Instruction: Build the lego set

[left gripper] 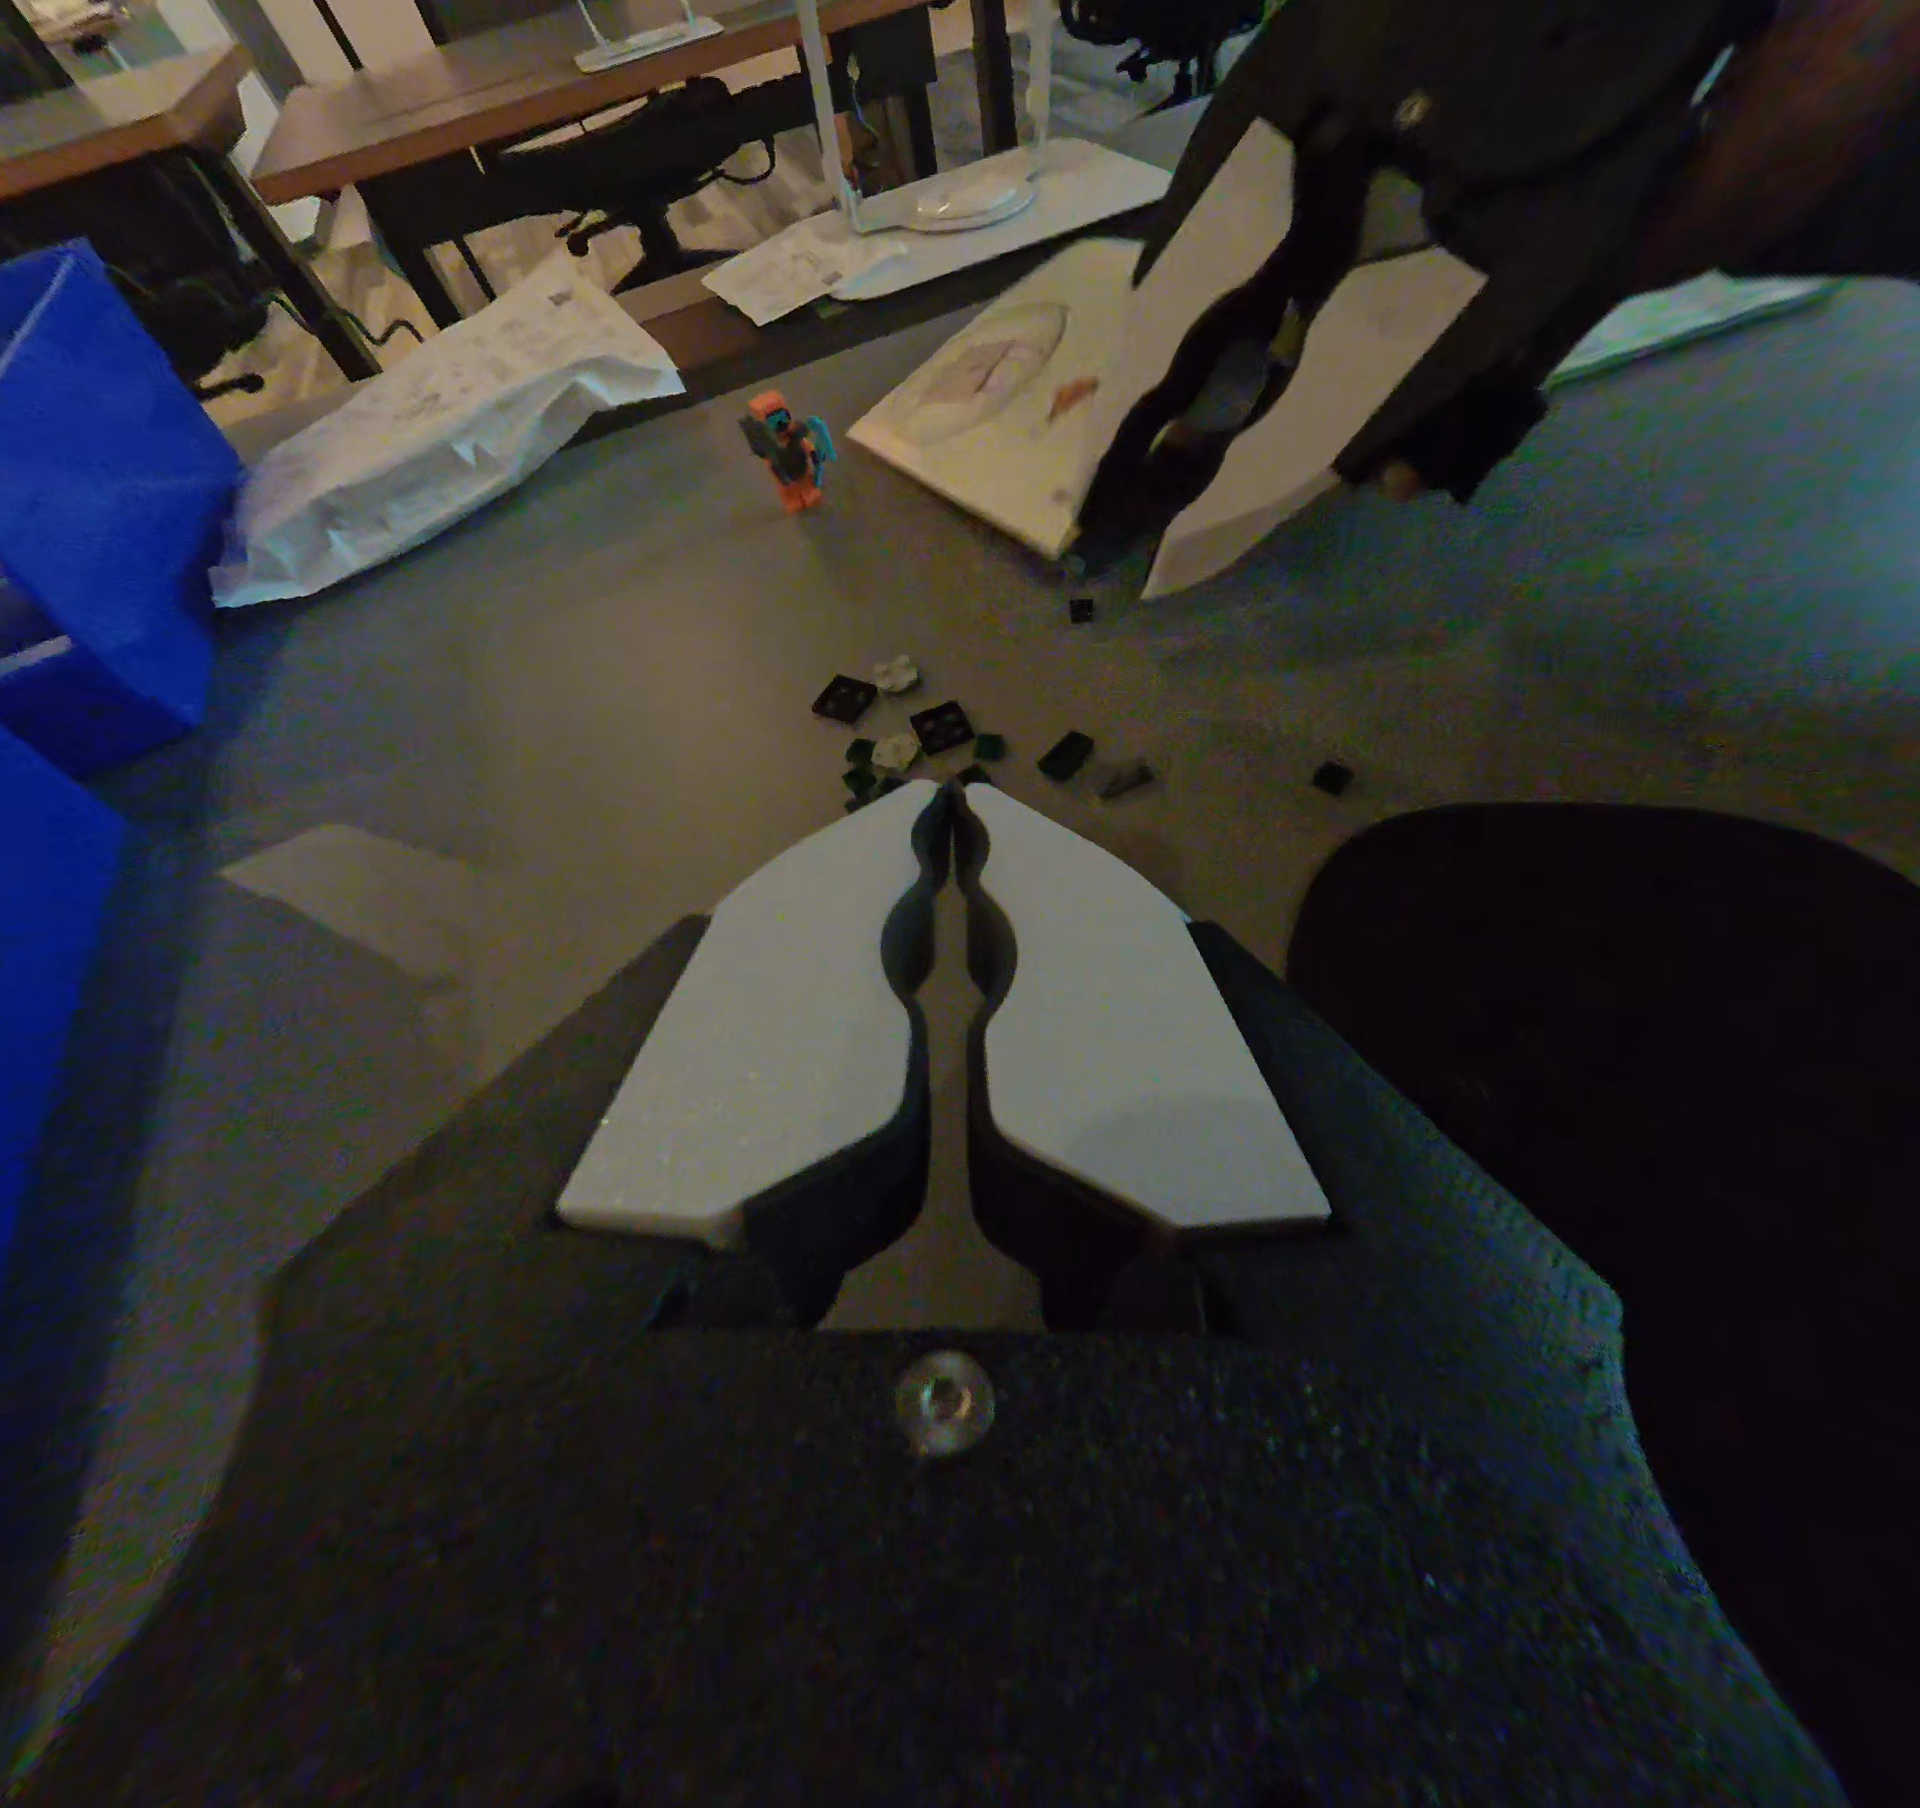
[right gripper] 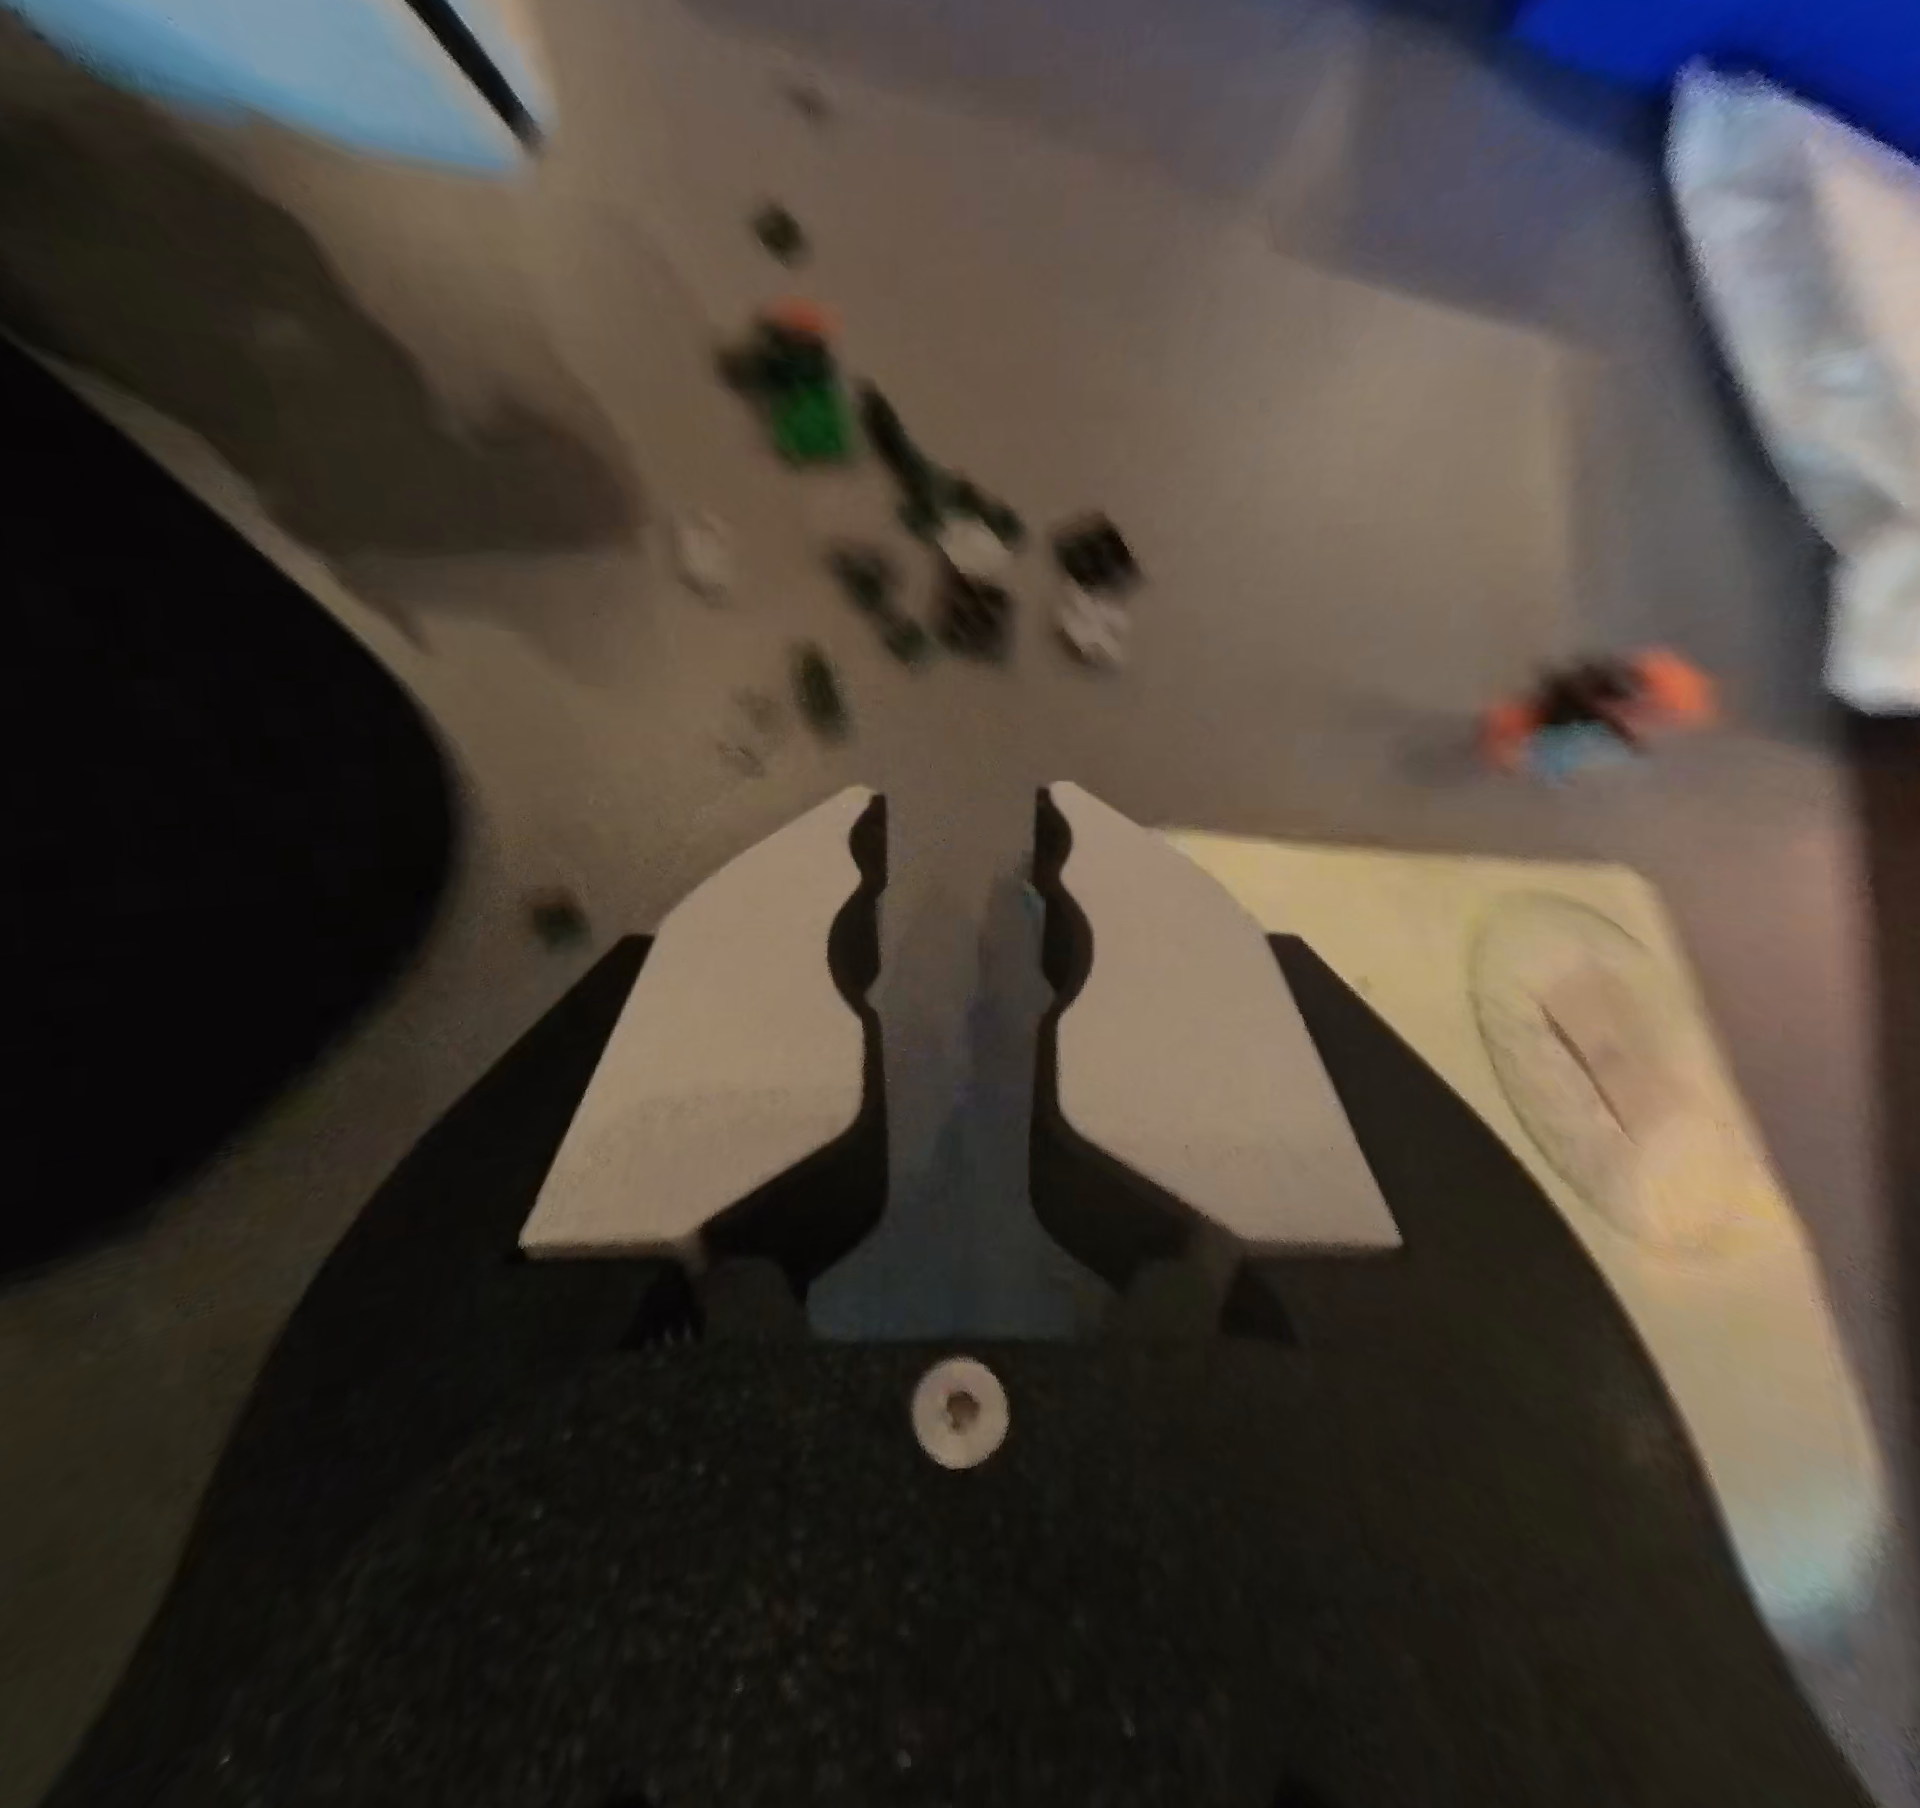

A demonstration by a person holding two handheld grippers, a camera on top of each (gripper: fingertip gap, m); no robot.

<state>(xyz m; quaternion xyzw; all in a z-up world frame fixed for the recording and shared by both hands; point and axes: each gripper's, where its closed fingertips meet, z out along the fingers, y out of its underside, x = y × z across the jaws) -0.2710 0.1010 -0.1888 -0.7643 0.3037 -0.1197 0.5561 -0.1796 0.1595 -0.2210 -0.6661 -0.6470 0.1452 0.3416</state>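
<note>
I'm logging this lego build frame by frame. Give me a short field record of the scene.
surface: grey table
left gripper: shut, empty, tips at the loose pieces
right gripper: open, empty, above the table
loose pieces: small dark and white bricks, scattered
minifigure: orange, standing upright
booklet: lying beyond the pieces

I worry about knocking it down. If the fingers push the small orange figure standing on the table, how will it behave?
The orange figure stands upright on narrow feet, so a push near its head would probably tip it. It looks small and plastic, likely light, so a low push may slide it on the smooth table. Its side attachments might snap off.
</note>
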